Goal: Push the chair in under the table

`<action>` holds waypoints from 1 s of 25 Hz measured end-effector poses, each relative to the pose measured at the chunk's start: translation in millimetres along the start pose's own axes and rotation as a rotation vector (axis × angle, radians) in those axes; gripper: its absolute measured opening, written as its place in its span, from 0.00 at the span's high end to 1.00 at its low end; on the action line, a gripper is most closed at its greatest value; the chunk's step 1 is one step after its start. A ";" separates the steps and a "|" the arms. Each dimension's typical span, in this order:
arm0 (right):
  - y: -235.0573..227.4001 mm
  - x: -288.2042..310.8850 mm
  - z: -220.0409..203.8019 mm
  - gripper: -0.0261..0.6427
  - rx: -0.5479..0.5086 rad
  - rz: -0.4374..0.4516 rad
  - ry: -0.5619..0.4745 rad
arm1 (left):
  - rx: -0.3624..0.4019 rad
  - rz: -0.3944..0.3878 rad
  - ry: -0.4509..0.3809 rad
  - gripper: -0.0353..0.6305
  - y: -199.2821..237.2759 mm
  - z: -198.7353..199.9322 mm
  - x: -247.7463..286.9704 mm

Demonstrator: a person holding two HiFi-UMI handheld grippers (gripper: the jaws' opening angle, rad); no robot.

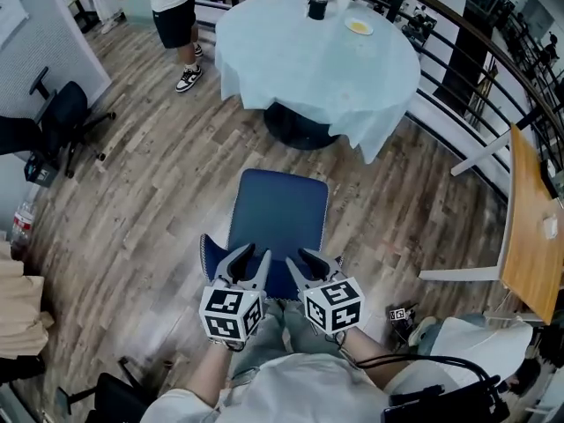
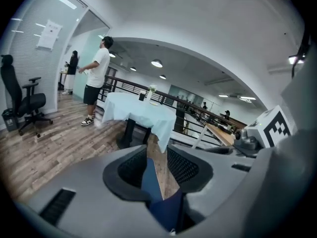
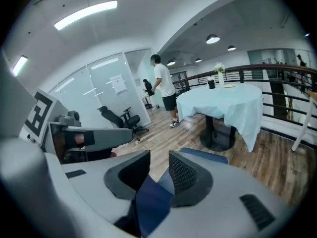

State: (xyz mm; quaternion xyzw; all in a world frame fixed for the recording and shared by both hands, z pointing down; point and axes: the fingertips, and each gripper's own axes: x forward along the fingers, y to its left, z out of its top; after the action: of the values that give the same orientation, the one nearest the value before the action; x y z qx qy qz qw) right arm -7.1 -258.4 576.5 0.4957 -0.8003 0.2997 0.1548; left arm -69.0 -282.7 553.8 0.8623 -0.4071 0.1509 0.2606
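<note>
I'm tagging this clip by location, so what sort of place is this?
Probably an open-plan office's break or meeting area, perhaps on an upper level: a round table with a pale cloth, a black office chair near glass partitions, and a dark railing along the floor's edge.

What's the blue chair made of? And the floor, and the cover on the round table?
Blue chair: looks like matte fabric over padding; rounded edges, no shine.
Floor: wood-look planks with streaky grain; real wood or laminate, can't tell.
Table cover: thin pale blue cloth, hanging in folds.
</note>
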 end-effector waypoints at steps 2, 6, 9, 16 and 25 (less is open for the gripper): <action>8.1 -0.9 -7.1 0.80 -0.020 0.073 0.059 | 0.047 -0.059 0.081 0.74 -0.1 -9.4 -2.0; 26.4 -7.1 -34.1 0.78 -0.077 0.235 0.215 | 0.235 -0.240 0.283 0.73 -9.4 -40.4 -12.2; 36.5 -11.6 -59.7 0.74 -0.177 0.318 0.336 | 0.493 -0.370 0.487 0.73 -13.7 -79.3 -26.0; 46.7 -15.7 -119.0 0.69 -0.519 0.441 0.572 | 0.917 -0.517 0.828 0.73 -7.7 -146.0 -35.4; 44.6 7.4 -148.0 0.69 -0.650 0.428 0.724 | 1.106 -0.546 0.864 0.73 3.5 -165.8 -23.0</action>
State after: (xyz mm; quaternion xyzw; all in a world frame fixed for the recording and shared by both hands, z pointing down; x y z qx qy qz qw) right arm -57.4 -155.2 680.3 0.1125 -0.8306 0.2133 0.5020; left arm -94.1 -175.4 679.8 0.8017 0.0947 0.5884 -0.0457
